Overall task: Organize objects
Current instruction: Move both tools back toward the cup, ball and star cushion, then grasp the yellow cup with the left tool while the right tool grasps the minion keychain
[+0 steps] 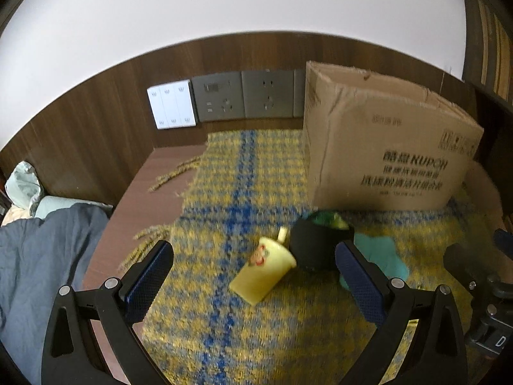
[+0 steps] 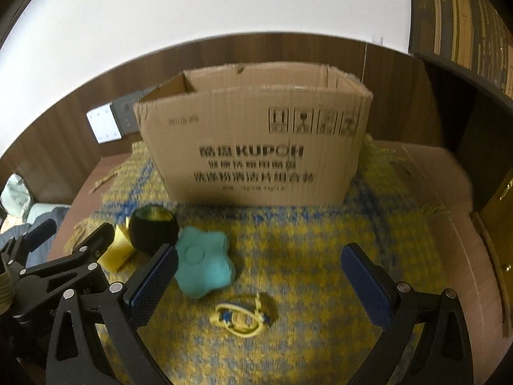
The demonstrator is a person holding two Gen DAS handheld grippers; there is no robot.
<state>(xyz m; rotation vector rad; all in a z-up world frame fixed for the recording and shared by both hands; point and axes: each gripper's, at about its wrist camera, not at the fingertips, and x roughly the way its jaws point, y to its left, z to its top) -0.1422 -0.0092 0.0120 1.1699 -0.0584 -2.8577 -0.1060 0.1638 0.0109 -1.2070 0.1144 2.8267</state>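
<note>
Blurred checked cloth (image 2: 304, 240); both grippers (image 1: 255, 268) (image 2: 259, 264) gape, black cup (image 2: 155, 229) half-hiding yellow cup (image 2: 117, 252)

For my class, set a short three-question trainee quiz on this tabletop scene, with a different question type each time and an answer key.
1. True or false: the yellow cup stands upright on the cloth.
2. Multiple choice: what lies nearest the right gripper? A) the teal star-shaped toy B) the small yellow and blue charm C) the black pouch
3. Fill in: the cardboard box has its top ____.

Key:
1. False; it lies on its side, ahead of the left gripper, whose fingers are spread.
2. B
3. open
</note>
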